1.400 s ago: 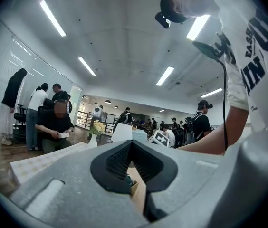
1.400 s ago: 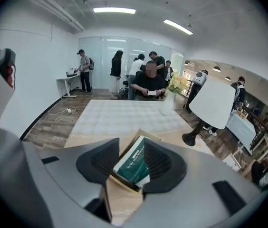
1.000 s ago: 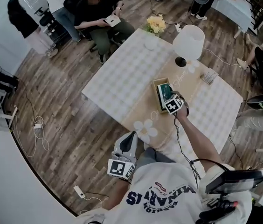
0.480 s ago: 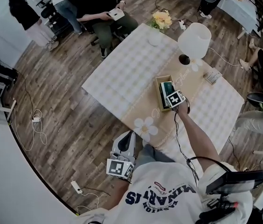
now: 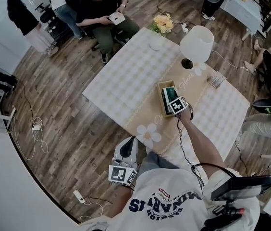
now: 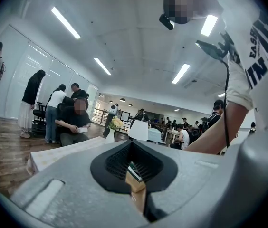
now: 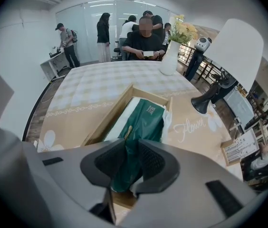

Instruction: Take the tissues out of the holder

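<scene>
Within the holder (image 7: 104, 119), the green tissue pack (image 7: 146, 118) is clamped by the right gripper (image 7: 130, 150), its jaws just closed; lifting out is judged pending.

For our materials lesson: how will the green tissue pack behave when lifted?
The tissue pack is probably soft: its wrap creases in the right gripper, whose jaws have just been closing on it. Likely light, being a slim film packet. The smooth wrap might slip.
</scene>
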